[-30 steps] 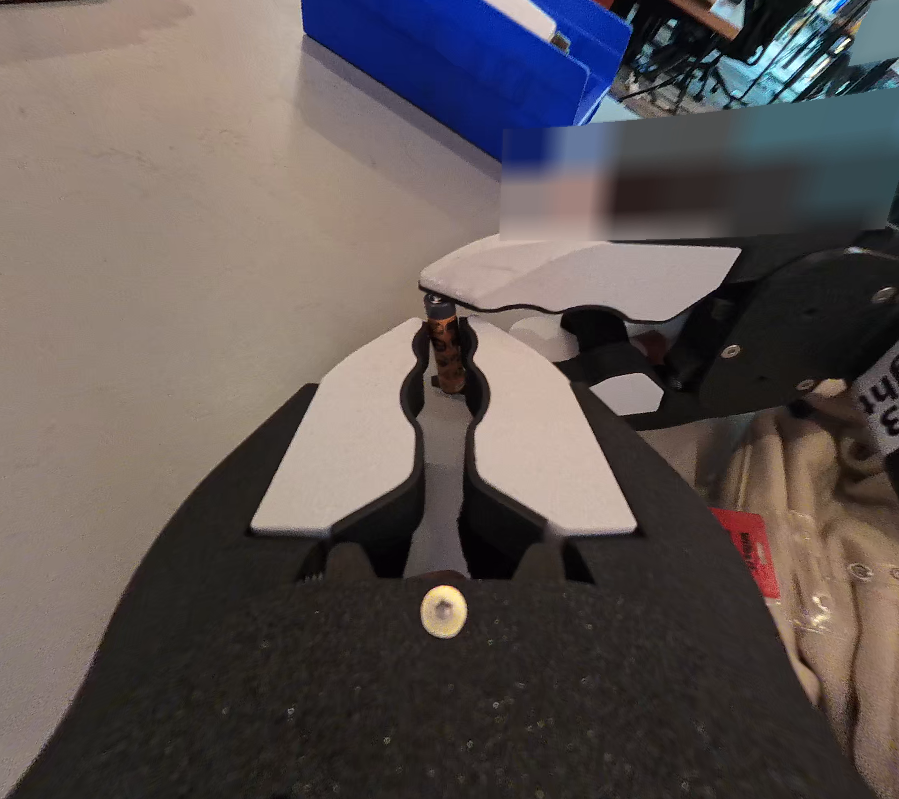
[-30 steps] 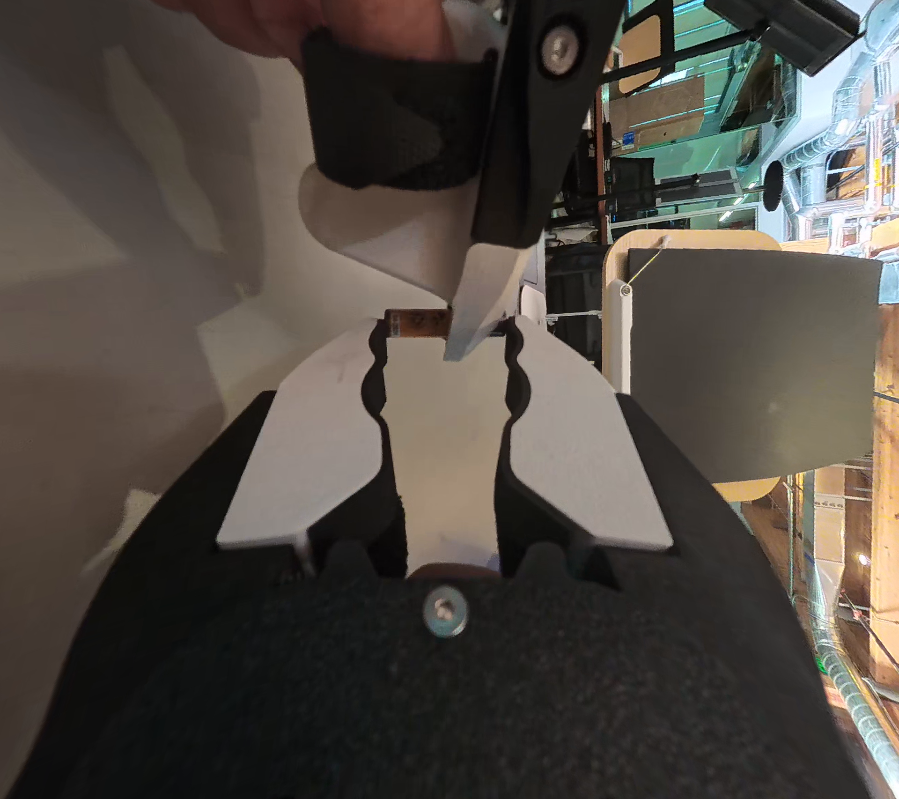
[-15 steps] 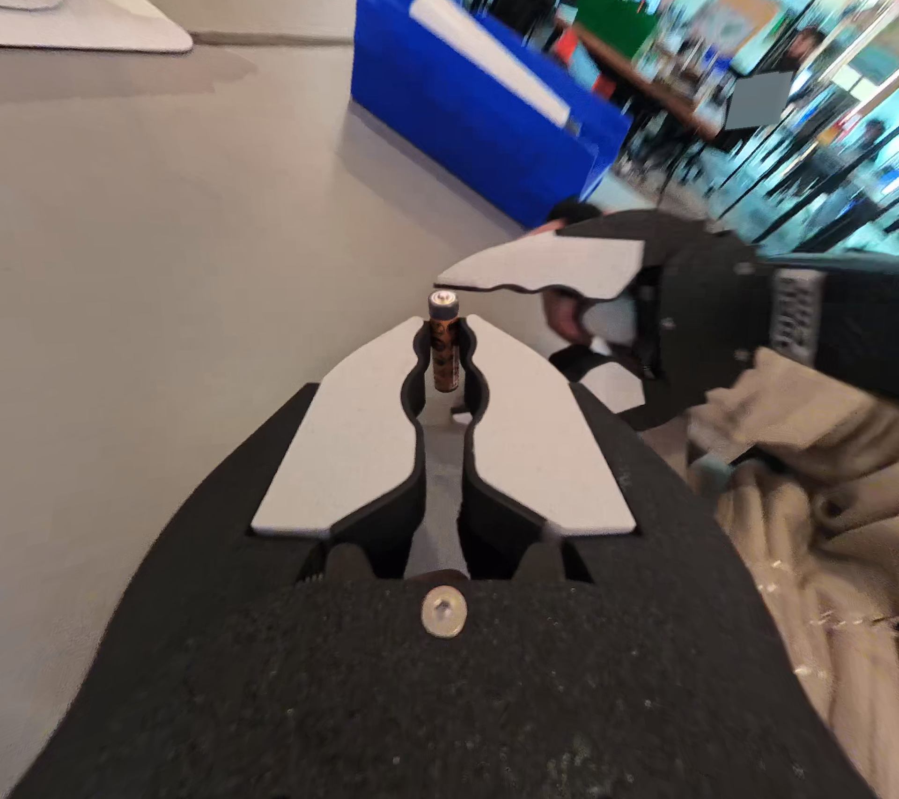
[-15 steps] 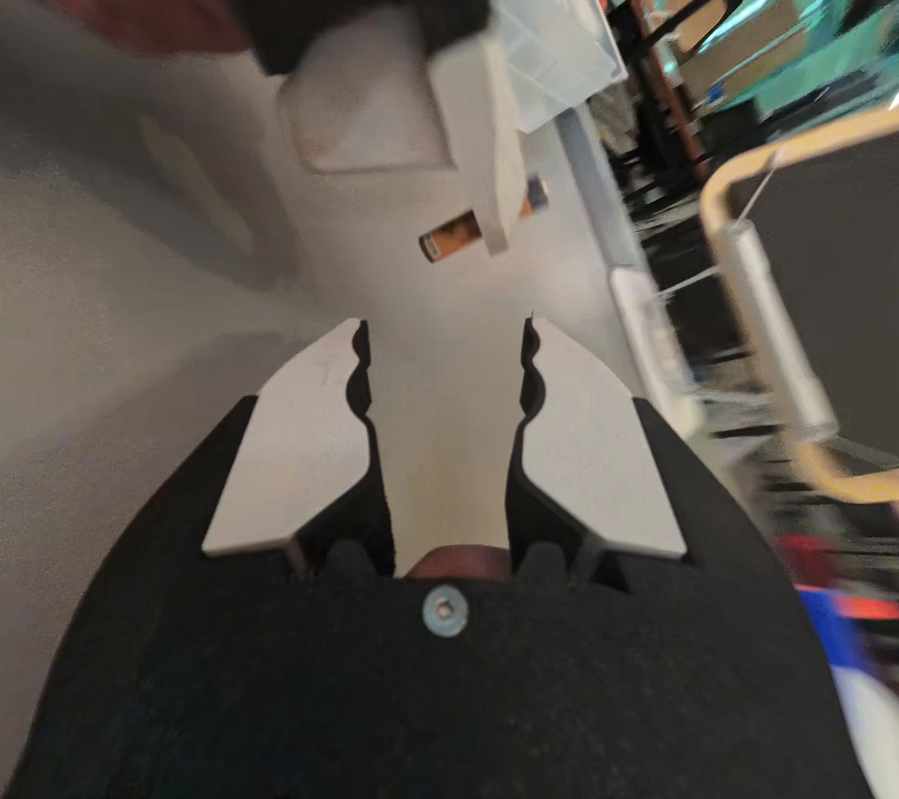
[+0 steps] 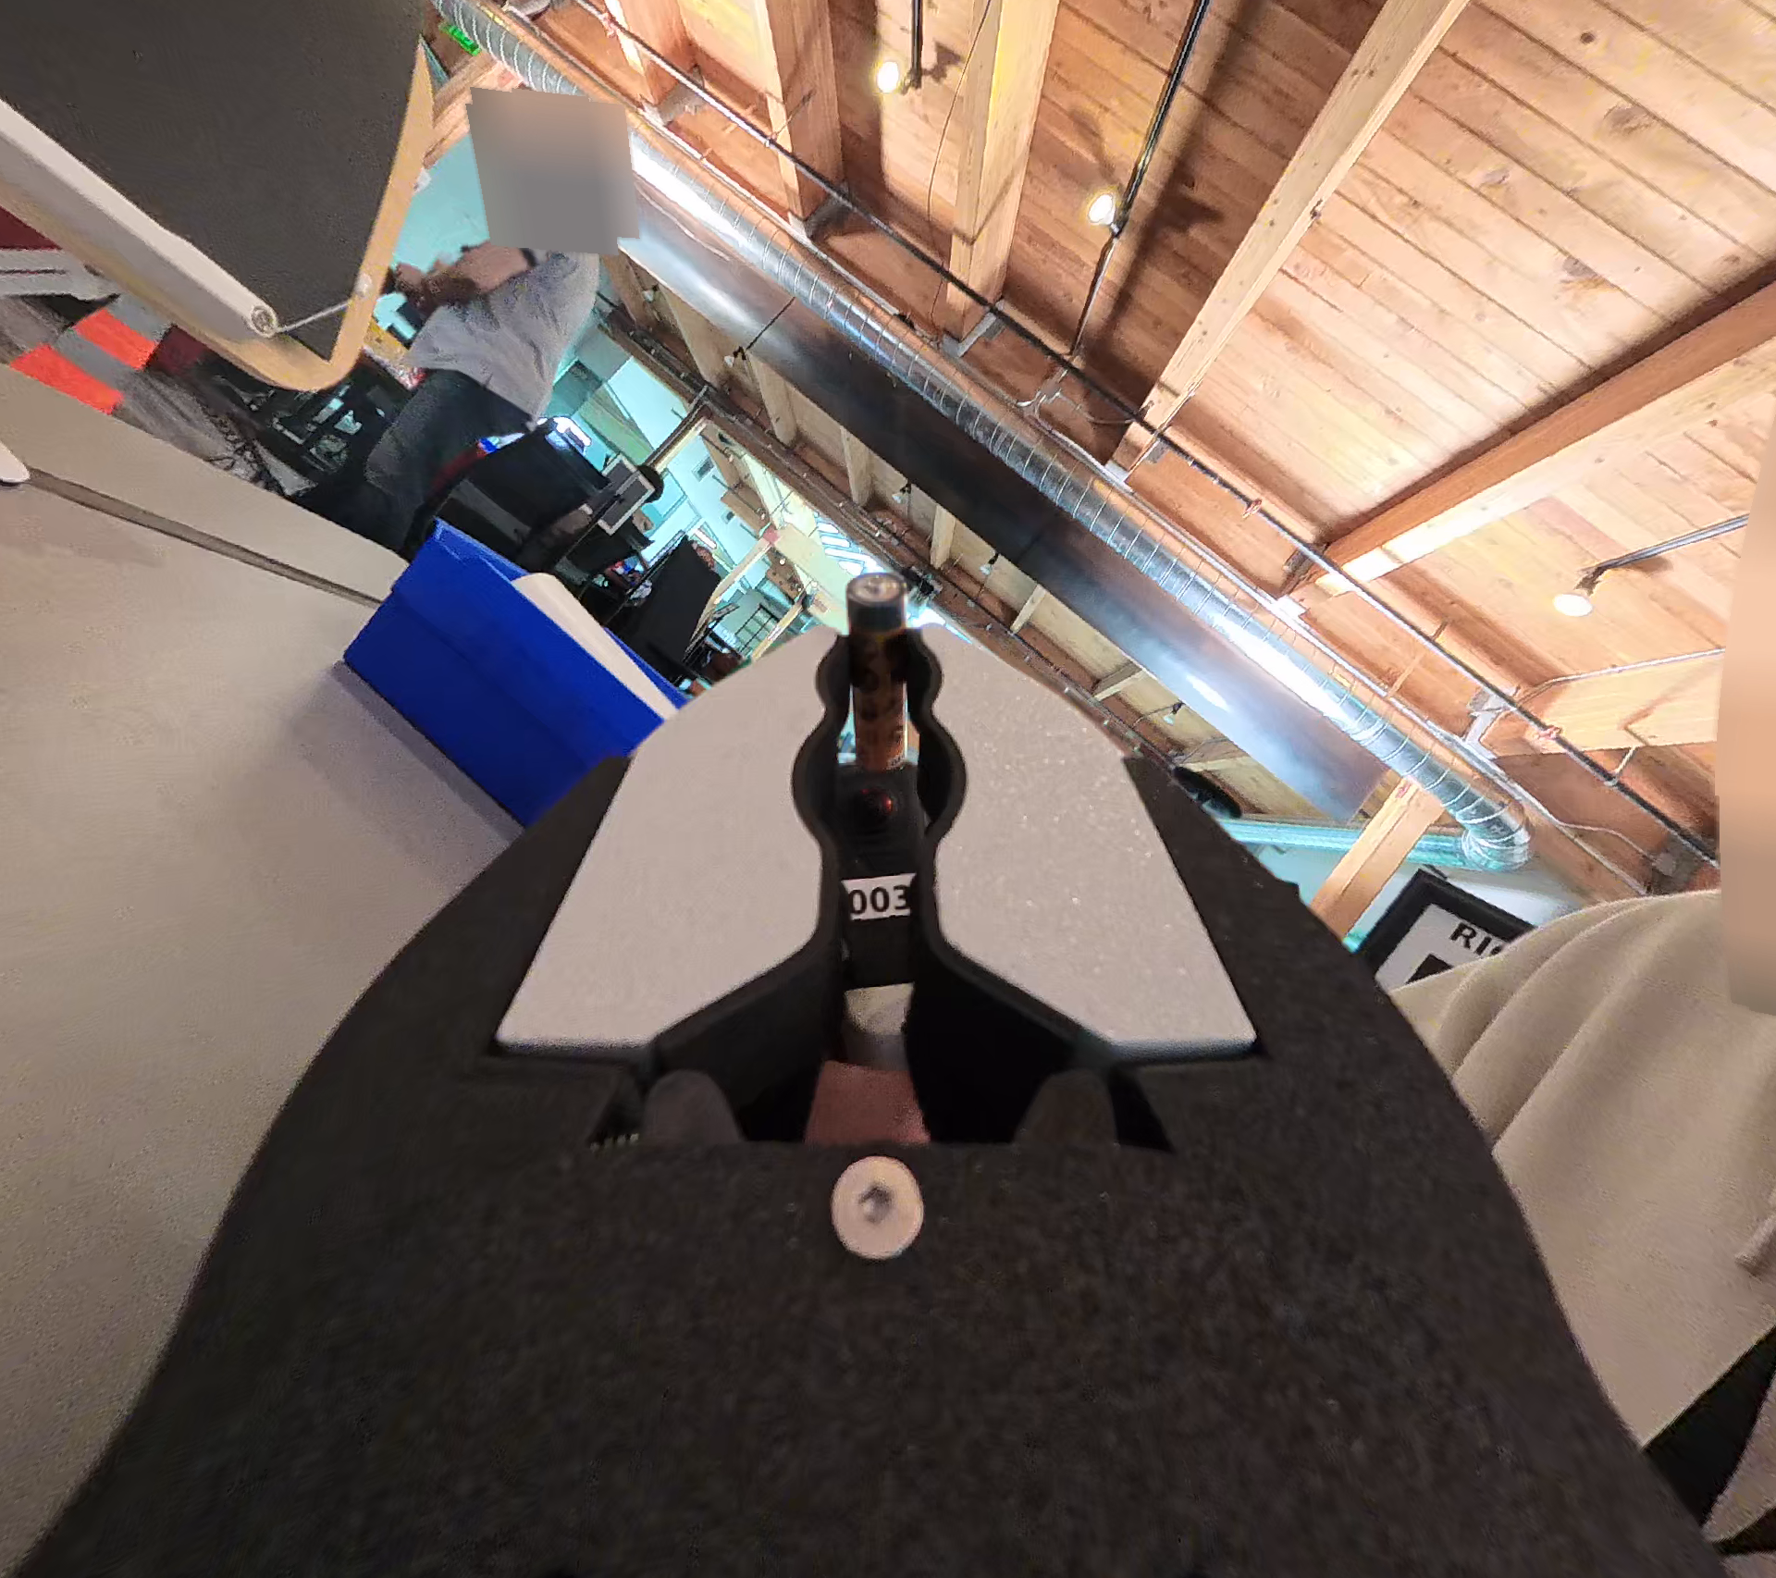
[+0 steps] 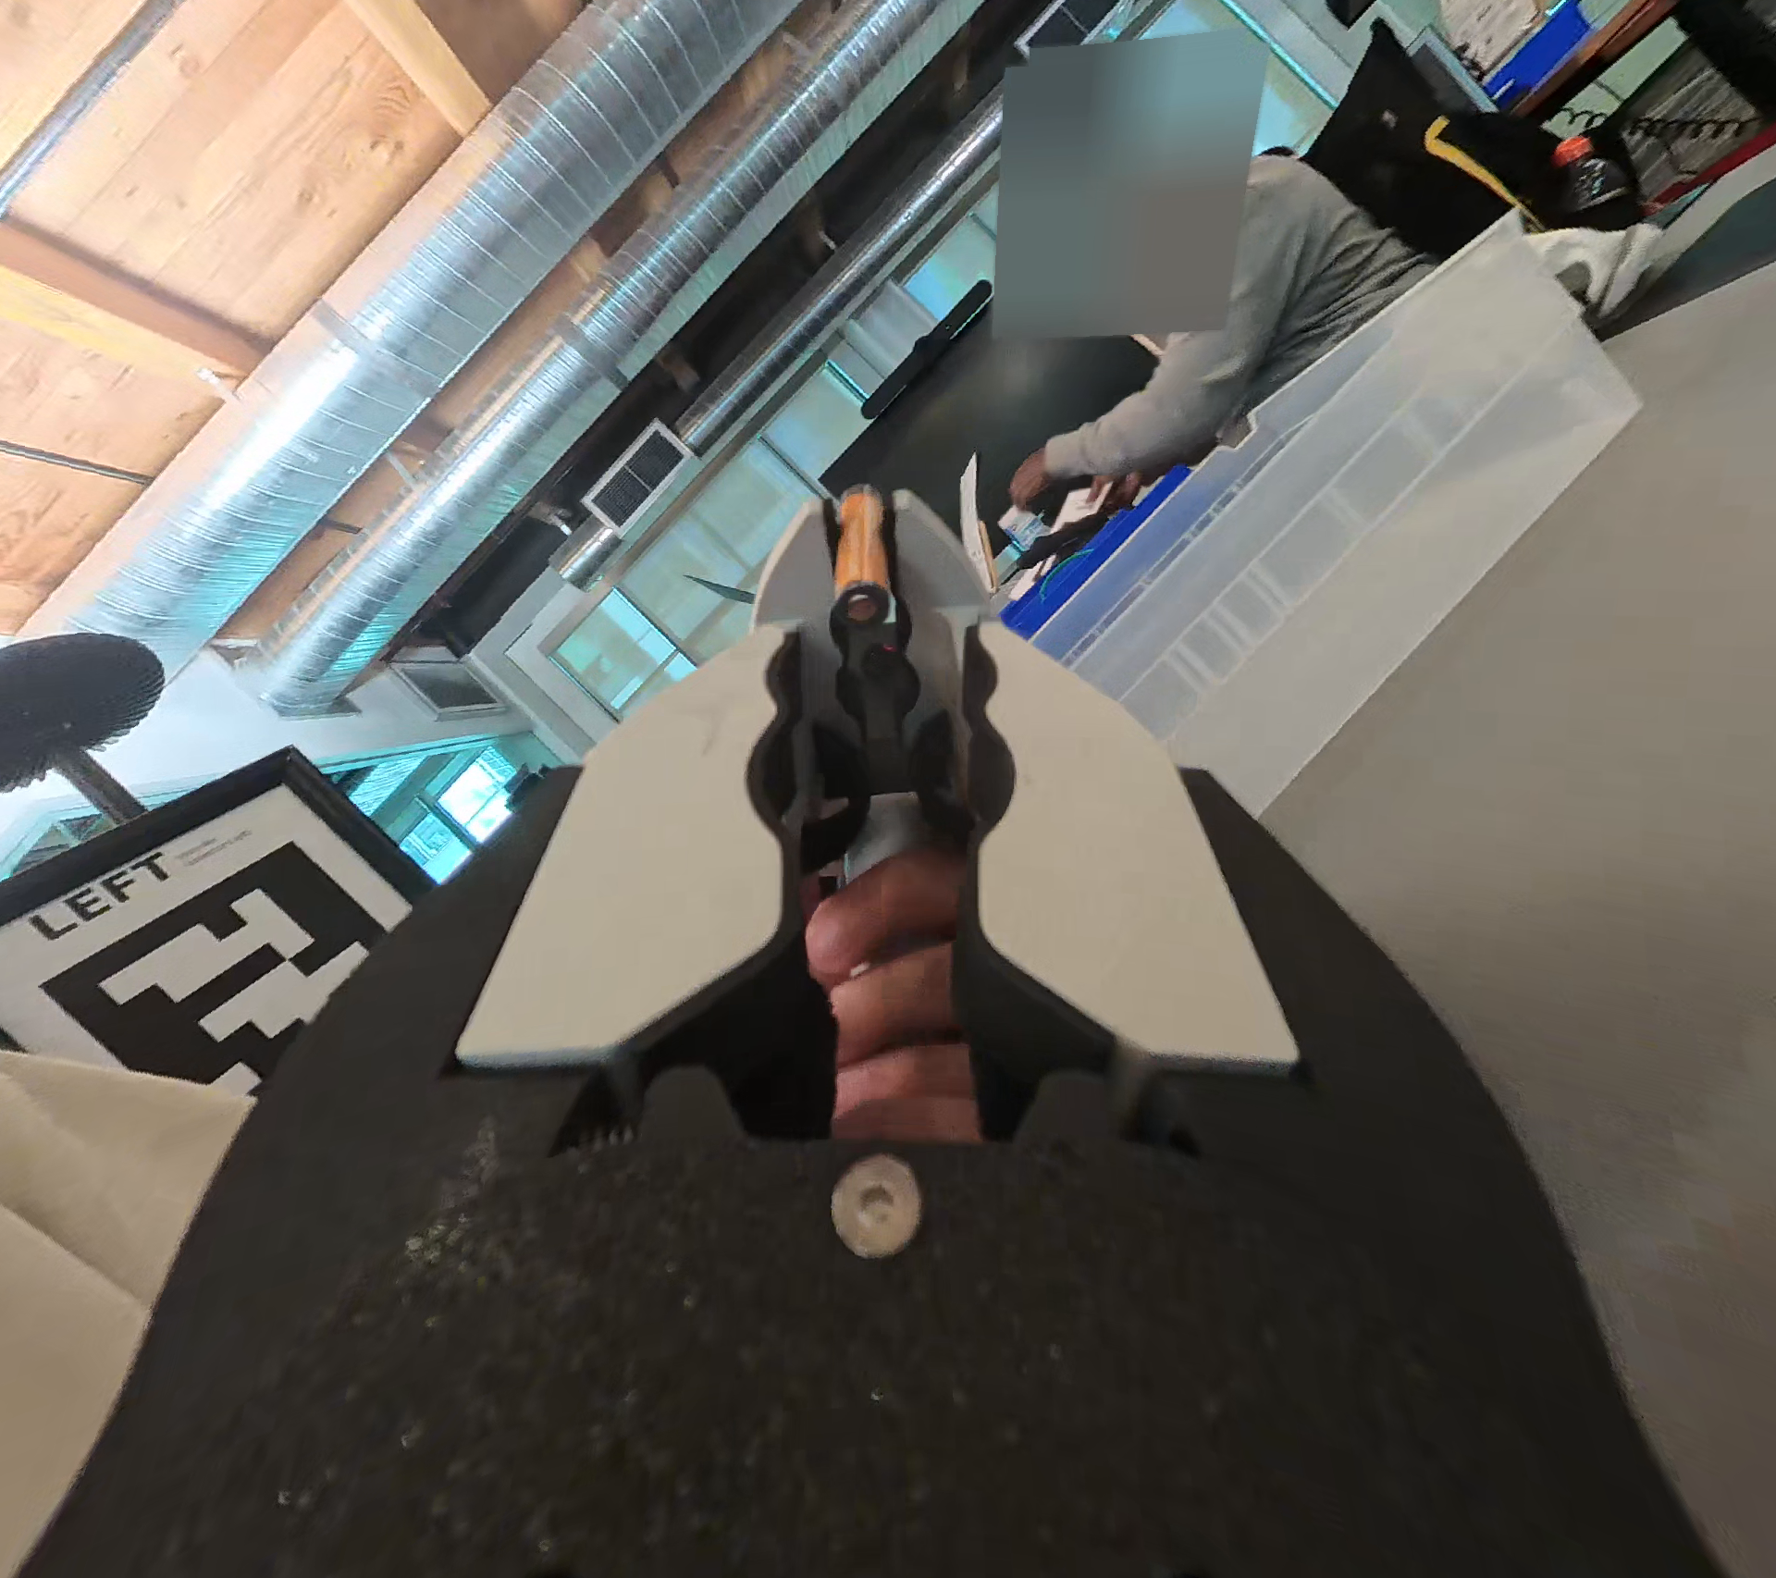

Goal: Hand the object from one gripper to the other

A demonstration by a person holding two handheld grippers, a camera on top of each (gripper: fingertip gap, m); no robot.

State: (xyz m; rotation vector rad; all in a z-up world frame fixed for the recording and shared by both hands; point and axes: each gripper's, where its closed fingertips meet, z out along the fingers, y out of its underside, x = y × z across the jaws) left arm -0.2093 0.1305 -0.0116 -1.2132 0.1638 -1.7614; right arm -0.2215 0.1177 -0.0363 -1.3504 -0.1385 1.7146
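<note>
A small brown and orange battery [image 5: 876,667] is clamped upright between the tips of my left gripper [image 5: 876,653], which tilts up toward the ceiling. In the right wrist view the battery [image 6: 858,556] points end-on at me, held by the left gripper's fingers [image 6: 790,580]. My right gripper [image 6: 876,653] faces the left one head-on. Its jaws stand apart with nothing between them, and their tips lie just short of the battery. A hand [image 6: 894,994] shows through the gap. The right gripper's black body [image 5: 876,821] shows through the left gripper's gap.
The grey table [image 5: 144,859] carries a blue bin [image 5: 500,667] and a clear plastic bin [image 6: 1345,552]. A beige cloth [image 5: 1586,1099] lies at the near side. A framed black-and-white marker board [image 6: 192,936] stands at the left. People [image 6: 1326,283] work at the back. The tips of both grippers are at nearly the same place.
Both grippers swung up from the table toward the ceiling. The right gripper moved from beside the battery to facing the left gripper head-on. The battery stayed in the left gripper.
</note>
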